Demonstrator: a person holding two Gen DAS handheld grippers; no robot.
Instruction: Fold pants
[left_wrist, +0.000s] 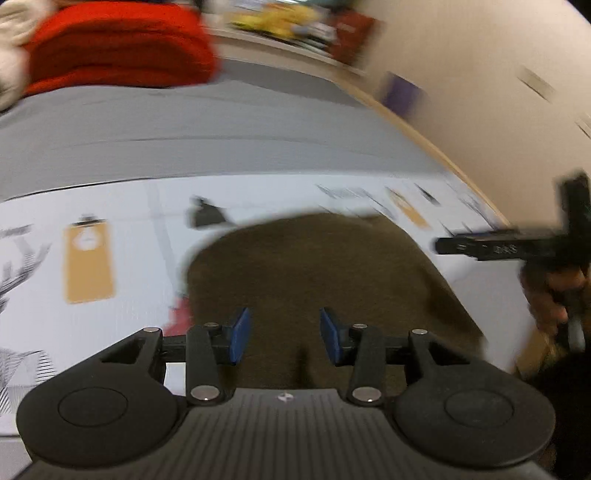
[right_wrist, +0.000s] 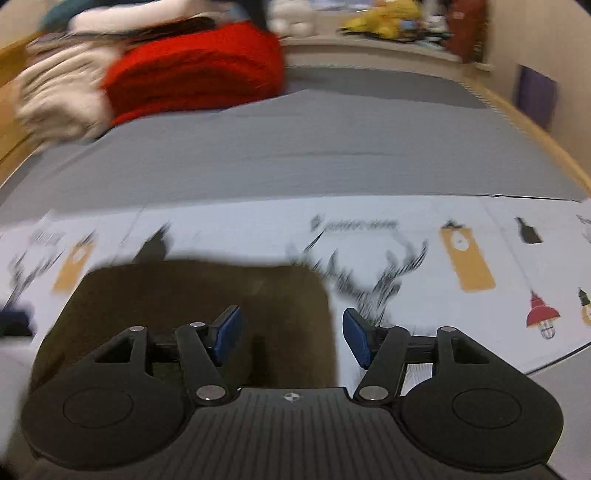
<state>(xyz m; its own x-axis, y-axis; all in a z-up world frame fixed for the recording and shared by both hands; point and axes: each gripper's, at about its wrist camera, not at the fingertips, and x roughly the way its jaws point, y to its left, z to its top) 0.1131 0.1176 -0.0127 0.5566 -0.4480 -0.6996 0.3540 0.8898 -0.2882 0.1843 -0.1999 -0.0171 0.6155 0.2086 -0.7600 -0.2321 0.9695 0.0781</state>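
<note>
The dark olive-brown pants (left_wrist: 317, 280) lie folded flat on a white printed sheet (left_wrist: 110, 221). My left gripper (left_wrist: 285, 334) is open and empty, just above the pants' near edge. In the right wrist view the pants (right_wrist: 199, 295) lie as a compact rectangle, and my right gripper (right_wrist: 291, 334) is open and empty over their near right corner. The right gripper also shows at the right edge of the left wrist view (left_wrist: 498, 247), held in a hand. Both views are motion-blurred.
A grey bedsheet (right_wrist: 295, 147) lies beyond the white printed sheet (right_wrist: 443, 266). A stack of folded red (right_wrist: 199, 66) and cream (right_wrist: 55, 99) clothes sits at the far left. A wooden bed rail (right_wrist: 535, 125) and a wall run along the right. A cluttered shelf (right_wrist: 388, 18) is at the back.
</note>
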